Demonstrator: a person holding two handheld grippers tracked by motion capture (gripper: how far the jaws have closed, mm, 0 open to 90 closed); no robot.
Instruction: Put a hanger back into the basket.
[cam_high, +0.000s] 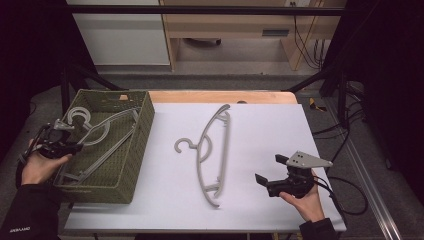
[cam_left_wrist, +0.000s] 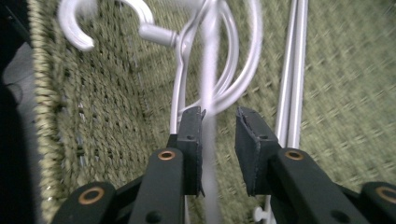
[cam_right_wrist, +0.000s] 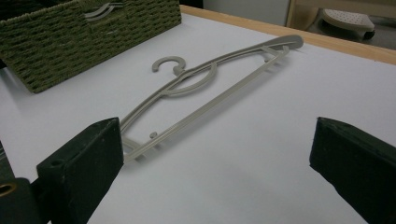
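- Your left tool (cam_left_wrist: 217, 140) hangs over the woven green basket (cam_high: 134, 145) at the surface's left edge, pads slightly apart around a thin pale-grey plastic hanger (cam_left_wrist: 210, 70), not pressing.
- Your right tool (cam_right_wrist: 215, 172) stands wide apart near the right edge, empty.
- A second grey hanger (cam_high: 212, 150) lies flat mid-surface.

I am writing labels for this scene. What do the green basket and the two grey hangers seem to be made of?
Basket: looks like woven fibre or paper cord, matte olive; a plaited texture shows on its walls. Hanger on the table and hanger in the basket: probably moulded plastic, smooth and slightly glossy, with flat ribs and small pegs.
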